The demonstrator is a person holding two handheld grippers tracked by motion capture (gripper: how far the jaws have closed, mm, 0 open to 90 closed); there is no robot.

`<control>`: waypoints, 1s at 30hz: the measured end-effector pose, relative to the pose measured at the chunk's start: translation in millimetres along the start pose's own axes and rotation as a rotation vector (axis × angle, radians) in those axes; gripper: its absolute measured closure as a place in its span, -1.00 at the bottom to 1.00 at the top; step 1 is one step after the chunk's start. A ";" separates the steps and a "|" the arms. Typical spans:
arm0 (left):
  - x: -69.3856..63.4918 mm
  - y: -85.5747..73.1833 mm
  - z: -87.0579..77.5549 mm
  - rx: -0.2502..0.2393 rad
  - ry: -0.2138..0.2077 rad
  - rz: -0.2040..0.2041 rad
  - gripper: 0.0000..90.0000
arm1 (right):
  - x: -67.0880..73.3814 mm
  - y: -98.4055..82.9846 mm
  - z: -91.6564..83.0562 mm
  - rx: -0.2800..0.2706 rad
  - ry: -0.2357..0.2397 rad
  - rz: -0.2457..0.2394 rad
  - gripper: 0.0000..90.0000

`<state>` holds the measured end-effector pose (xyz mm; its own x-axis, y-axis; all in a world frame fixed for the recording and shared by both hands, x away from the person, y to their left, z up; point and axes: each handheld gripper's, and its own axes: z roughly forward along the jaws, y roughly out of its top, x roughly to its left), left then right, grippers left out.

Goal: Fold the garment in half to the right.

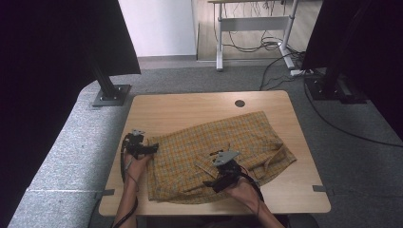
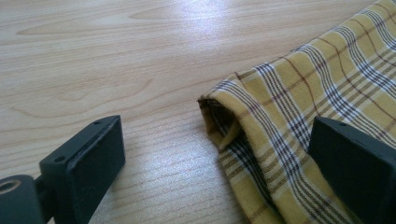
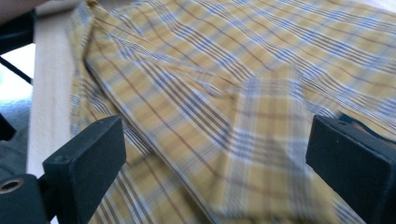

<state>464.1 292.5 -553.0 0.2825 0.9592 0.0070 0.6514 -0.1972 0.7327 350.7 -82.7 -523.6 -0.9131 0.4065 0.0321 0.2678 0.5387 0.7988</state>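
Shirt (image 1: 218, 154) (yellow plaid) lies under both low, wide-open tools, left (image 1: 151, 148) and right (image 1: 219, 172).

one yellow plaid shirt (image 1: 218, 154) is counted on one wooden worktop (image 1: 190, 107), and one round cable hole (image 1: 240, 103) is seen in that worktop. two grippers are counted, a left gripper (image 1: 153, 148) and a right gripper (image 1: 209, 184), each with two black fingers (image 2: 88, 161), so that four fingers are counted in all. two hands are counted, one behind each gripper, and a second desk (image 1: 254, 23) is seen beyond the worktop.
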 end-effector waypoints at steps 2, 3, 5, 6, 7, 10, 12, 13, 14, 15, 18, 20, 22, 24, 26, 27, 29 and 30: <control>-0.1 0.0 0.1 0.001 -0.001 0.001 -0.91 | 5.3 4.8 6.8 -0.002 0.018 -0.014 -0.91; -0.2 -0.1 0.0 0.000 0.000 0.000 -0.91 | 7.9 7.1 10.0 -0.003 0.028 -0.018 -0.91; -0.4 -0.1 0.0 0.001 0.002 -0.001 -0.91 | 12.8 11.3 16.5 -0.004 0.044 -0.026 -0.92; -0.5 -0.2 0.0 0.002 0.003 -0.003 -0.91 | 15.3 13.4 19.7 -0.001 0.048 -0.036 -0.92; -0.5 -0.2 0.0 0.002 0.004 -0.003 -0.92 | 18.0 15.4 22.8 0.003 0.053 -0.044 -0.93; -0.5 -0.2 -0.1 0.002 0.004 -0.004 -0.92 | 25.0 20.6 31.0 -0.001 0.076 -0.061 -0.93; -0.5 -0.2 -0.1 0.002 0.004 -0.004 -0.92 | 28.8 23.0 35.8 -0.006 0.096 -0.063 -0.93; -0.5 -0.2 -0.1 0.002 0.004 -0.004 -0.92 | 30.6 24.1 38.2 -0.006 0.103 -0.066 -0.93; -0.5 -0.3 -0.1 0.002 0.004 -0.004 -0.92 | 32.6 25.5 40.5 -0.001 0.105 -0.073 -0.94; -0.5 -0.3 -0.1 0.002 0.004 -0.004 -0.92 | 34.8 27.0 43.0 0.002 0.109 -0.080 -0.94; -0.6 -0.3 -0.2 0.002 0.005 -0.005 -0.92 | 41.6 32.1 51.1 0.002 0.135 -0.099 -0.95; -0.5 -0.4 -0.3 0.003 0.005 -0.004 -0.92 | 47.1 35.2 57.1 0.007 0.151 -0.127 -0.96; -0.4 -0.4 -0.5 0.003 0.005 -0.003 -0.91 | 52.0 37.4 63.4 0.016 0.161 -0.139 -0.97; -0.4 -0.5 -0.6 0.003 0.005 -0.003 -0.91 | 56.8 39.8 69.7 0.028 0.164 -0.153 -0.97; -0.3 -0.6 -0.7 0.003 0.004 -0.003 -0.91 | 60.8 42.0 75.6 0.028 0.178 -0.159 -0.97; -0.2 -0.6 -0.7 0.004 0.002 -0.001 -0.91 | 62.8 42.8 78.4 0.027 0.189 -0.155 -0.97; 0.0 -0.6 -0.7 0.005 -0.001 0.002 -0.92 | 66.2 43.9 84.1 0.028 0.204 -0.156 -0.97; 0.0 -0.6 -0.5 0.007 -0.001 0.003 -0.93 | 68.4 44.4 87.2 0.035 0.205 -0.158 -0.97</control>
<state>463.4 292.7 -553.1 0.2852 0.9584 0.0080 0.6556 -0.2012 0.7278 326.9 33.4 -538.3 -0.9868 0.1586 0.0323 0.1236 0.6102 0.7826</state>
